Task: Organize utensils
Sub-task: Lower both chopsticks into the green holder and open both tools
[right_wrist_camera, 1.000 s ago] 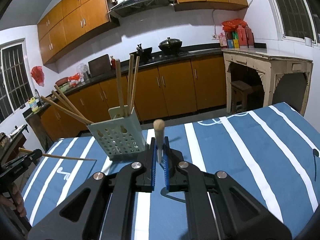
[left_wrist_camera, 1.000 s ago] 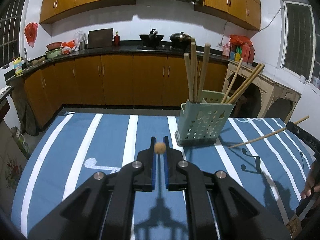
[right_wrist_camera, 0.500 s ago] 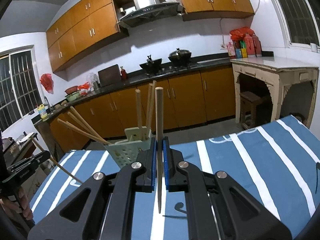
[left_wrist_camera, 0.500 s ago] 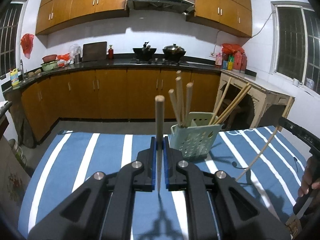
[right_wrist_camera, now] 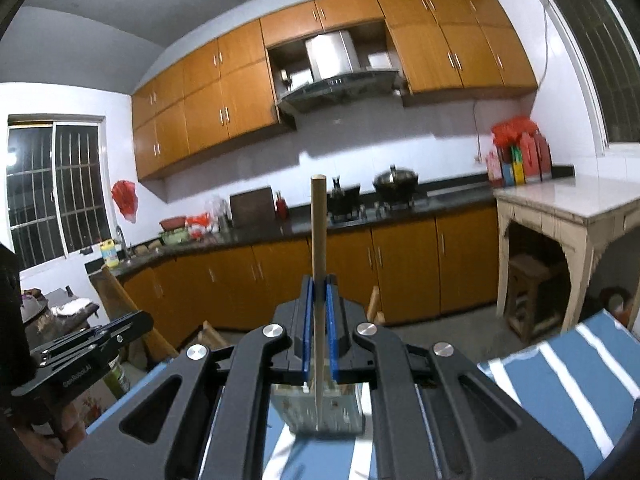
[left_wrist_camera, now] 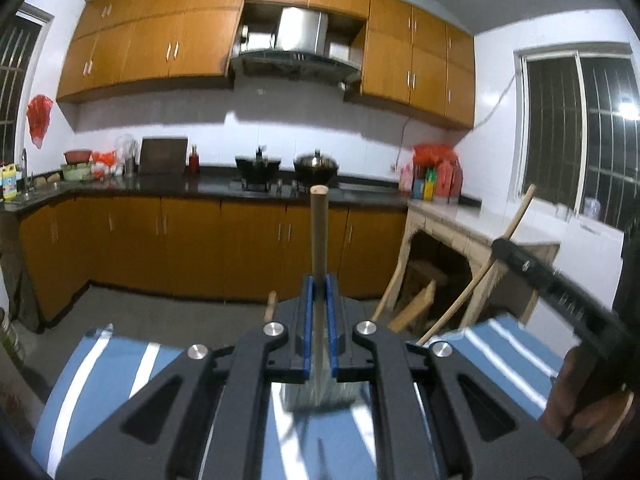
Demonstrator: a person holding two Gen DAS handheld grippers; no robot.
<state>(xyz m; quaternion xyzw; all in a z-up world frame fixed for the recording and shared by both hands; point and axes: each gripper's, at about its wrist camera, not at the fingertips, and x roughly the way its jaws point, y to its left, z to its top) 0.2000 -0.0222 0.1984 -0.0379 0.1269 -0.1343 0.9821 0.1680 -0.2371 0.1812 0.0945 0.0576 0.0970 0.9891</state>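
Left wrist view now looks across at the orange-brown kitchen cabinets (left_wrist_camera: 200,240) instead of down at the blue-and-white striped tablecloth (left_wrist_camera: 100,360), because the left gripper (left_wrist_camera: 319,320) has risen and tipped up over the last second; 1 thin round wooden chopstick (left_wrist_camera: 319,232) stands upright, clamped between its blue pads. The right gripper (right_wrist_camera: 319,320) has made the same lift, its jaws closed tight on a 2nd wooden chopstick (right_wrist_camera: 319,240), also upright, and it shows at the left view's right edge with its stick slanting. A second ago the pale green perforated plastic utensil holder (right_wrist_camera: 320,412) stood ahead of both grippers; now it sits low in each view, glimpsed just below the closed jaws, and the chopstick tips hang above its open top. Other wooden sticks already lean out of the holder (left_wrist_camera: 408,304). Judging from this, both sticks are carried and roughly lined up over the holder, so the step left is lowering them in and opening the jaws; blur makes the exact alignment hard to tell.
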